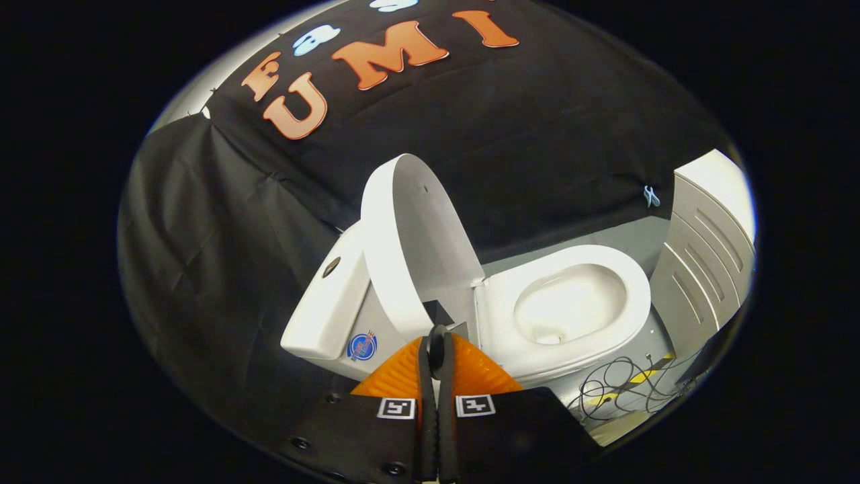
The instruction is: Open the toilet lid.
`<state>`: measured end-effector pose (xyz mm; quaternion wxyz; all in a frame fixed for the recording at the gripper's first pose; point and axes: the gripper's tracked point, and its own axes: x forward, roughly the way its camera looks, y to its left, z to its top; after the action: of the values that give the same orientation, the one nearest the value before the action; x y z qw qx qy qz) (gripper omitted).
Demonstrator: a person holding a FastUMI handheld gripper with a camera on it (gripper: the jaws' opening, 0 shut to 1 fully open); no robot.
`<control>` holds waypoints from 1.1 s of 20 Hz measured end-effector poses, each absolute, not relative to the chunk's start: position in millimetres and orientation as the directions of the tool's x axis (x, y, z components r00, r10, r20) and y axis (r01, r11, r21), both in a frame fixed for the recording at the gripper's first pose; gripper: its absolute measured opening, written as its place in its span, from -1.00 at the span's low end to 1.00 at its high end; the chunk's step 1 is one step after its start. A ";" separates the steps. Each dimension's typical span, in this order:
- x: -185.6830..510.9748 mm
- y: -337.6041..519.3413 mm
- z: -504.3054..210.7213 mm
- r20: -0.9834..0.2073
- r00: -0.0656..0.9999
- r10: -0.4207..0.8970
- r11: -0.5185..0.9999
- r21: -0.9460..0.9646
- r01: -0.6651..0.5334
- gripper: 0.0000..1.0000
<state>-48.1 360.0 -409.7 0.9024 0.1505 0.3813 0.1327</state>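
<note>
glossy white toilet lid [410, 249], smooth

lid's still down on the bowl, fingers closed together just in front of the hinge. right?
Not quite. The gripper view shows the toilet lid raised, standing against the tank, with the bowl open. The hand-held gripper fingers are together near the hinge, as stated.

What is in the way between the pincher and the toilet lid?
Nothing visible. The gripper has its fingers closed together with nothing between them, and the toilet lid stands just beyond the fingertips, already raised against the tank. The seat lies flat, off to the side of that path.
</note>
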 end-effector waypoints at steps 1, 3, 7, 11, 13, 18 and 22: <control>-49.2 366.6 -409.5 -0.647 0.677 0.349 0.922 0.366 -0.126 -0.83; -51.6 381.0 -409.6 -0.647 0.678 0.349 0.927 0.347 -0.146 -0.83; -55.0 404.5 -413.0 -0.652 0.668 0.360 0.929 0.318 -0.190 -0.83; -61.7 433.3 -419.8 -0.662 0.653 0.369 0.929 0.282 -0.240 -0.83; -64.6 443.4 -421.8 -0.664 0.655 0.361 0.932 0.250 -0.261 -0.83; -67.6 448.1 -422.1 -0.670 0.673 0.313 0.947 0.166 -0.275 -0.83; -65.7 442.1 -420.2 -0.662 0.698 0.273 0.957 0.111 -0.269 -0.82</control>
<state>-65.7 442.1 -420.2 0.9215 0.0028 0.3594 0.1471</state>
